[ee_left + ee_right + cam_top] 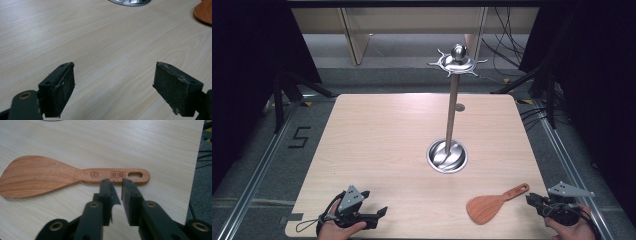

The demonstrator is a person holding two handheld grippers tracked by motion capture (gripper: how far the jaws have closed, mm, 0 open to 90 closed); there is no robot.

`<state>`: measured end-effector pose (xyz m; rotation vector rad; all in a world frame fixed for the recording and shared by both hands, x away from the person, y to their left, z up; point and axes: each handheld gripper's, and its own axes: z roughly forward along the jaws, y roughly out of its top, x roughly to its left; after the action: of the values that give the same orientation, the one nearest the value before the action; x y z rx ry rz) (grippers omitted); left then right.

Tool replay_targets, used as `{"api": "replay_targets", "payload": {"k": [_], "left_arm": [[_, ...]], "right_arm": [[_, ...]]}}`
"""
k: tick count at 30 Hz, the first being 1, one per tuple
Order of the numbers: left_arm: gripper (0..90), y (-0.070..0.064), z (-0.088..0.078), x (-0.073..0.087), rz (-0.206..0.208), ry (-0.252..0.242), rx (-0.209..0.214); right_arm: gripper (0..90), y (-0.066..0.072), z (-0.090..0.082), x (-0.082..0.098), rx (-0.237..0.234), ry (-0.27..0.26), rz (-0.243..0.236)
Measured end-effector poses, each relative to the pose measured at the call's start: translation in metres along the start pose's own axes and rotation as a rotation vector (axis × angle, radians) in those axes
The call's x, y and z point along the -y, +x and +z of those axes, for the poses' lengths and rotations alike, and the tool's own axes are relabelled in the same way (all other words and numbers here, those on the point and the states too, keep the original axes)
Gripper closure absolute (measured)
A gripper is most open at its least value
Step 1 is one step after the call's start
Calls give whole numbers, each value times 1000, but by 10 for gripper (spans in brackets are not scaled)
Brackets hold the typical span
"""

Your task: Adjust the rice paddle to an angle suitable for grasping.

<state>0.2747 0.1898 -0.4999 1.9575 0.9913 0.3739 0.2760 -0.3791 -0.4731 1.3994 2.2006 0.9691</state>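
Near the table's (387, 145) right front corner: the wooden rice paddle (492, 204) lies flat, blade toward the middle of the table, handle end with its hanging slot toward the right gripper (532, 200).
Landmark: a steel utensil stand (452, 110) rises from a round dished base (447, 156) behind the paddle; its crown of hooks (457, 62) sits high on the pole.
Right gripper: jaws nearly together with a slim gap, tips just short of the paddle's handle (116, 175), gripping nothing; in the right gripper view they point at the stamped marks beside the slot (135, 174).
Left gripper: at the front left, well away from the stand (372, 215), jaws spread wide over bare wood, empty (113, 87).
Step in hand, as I judge it: taking up the paddle by its handle, probably to hang it on a hook.
Doing it well: open the jaws first, close across the handle's edges behind the slot, leaving the slot free.
Materials: the paddle is smooth reddish wood, thin and flat; the stand is polished metal; the pads (131, 195) are worn black rubber with frayed edges; the tabletop is pale wood grain.
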Motion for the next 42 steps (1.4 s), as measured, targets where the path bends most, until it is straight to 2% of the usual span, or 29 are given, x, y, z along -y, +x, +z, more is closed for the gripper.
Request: {"api": "replay_targets", "payload": {"k": [1,2,3,4,6,7,8,9,13,15,16,17,18,21,22,23,24,26,27,28,31,33,35,37,38,39,40,41,42], "left_arm": [[165,0,1,0,-4,-6,4],[166,1,0,0,9,-5,4],[167,1,1,0,5,-11,7],[168,2,-1,-1,30,21,2],[168,2,0,0,10,13,0],[168,1,1,0,-9,-8,6],[168,1,1,0,-9,-8,6],[168,1,2,0,-3,-7,9],[169,1,1,-1,-9,4,10],[169,1,1,-1,-5,-10,13],[169,2,1,-1,6,-3,11],[169,3,1,-1,7,-2,10],[169,2,1,-1,-8,-1,9],[169,2,1,-1,-2,-11,14],[169,1,1,-1,1,-10,12],[169,1,1,-2,0,-13,11],[169,3,0,-2,22,1,2],[170,3,0,-2,34,7,1],[170,3,0,-2,34,7,1],[170,2,1,-1,0,-15,15],[170,2,1,-2,9,-3,12],[170,2,1,-1,10,-2,12],[170,2,2,-1,-2,-10,12],[170,2,1,-1,5,1,10],[170,2,2,-1,-10,-6,12],[170,2,2,-1,-3,-3,8],[170,6,1,-2,48,12,1],[170,6,1,-2,48,12,1],[170,2,1,-1,9,3,12]], "right_arm": [[848,3,1,0,-13,23,27],[864,0,3,1,-8,11,-30],[876,2,4,0,-8,29,-16],[888,3,4,0,-5,65,-2],[900,6,10,0,0,63,20],[900,3,11,-1,9,68,-5],[900,1,14,-1,15,62,-27],[900,3,16,-1,20,75,3],[900,1,24,-6,34,81,2],[900,0,28,-7,35,98,-2],[900,1,29,-8,31,116,31],[900,-2,31,-8,44,113,-3],[900,-3,32,-8,48,118,10],[900,-5,35,-8,49,96,13],[900,-7,36,-10,51,107,-4],[900,-5,37,-11,47,118,28],[900,-5,39,-12,43,122,37],[900,-7,44,-13,52,98,0],[900,-7,44,-13,52,98,0],[898,-7,47,-17,55,112,-3],[892,-6,52,-20,47,98,0],[885,-5,55,-25,51,115,-23],[880,-4,62,-33,61,115,-76],[878,-2,64,-35,61,115,-83],[878,0,66,-37,62,120,-92],[878,2,68,-40,58,118,-85],[875,5,72,-45,63,128,-105],[875,6,75,-46,62,120,-126],[873,8,76,-49,60,130,-124]]}}
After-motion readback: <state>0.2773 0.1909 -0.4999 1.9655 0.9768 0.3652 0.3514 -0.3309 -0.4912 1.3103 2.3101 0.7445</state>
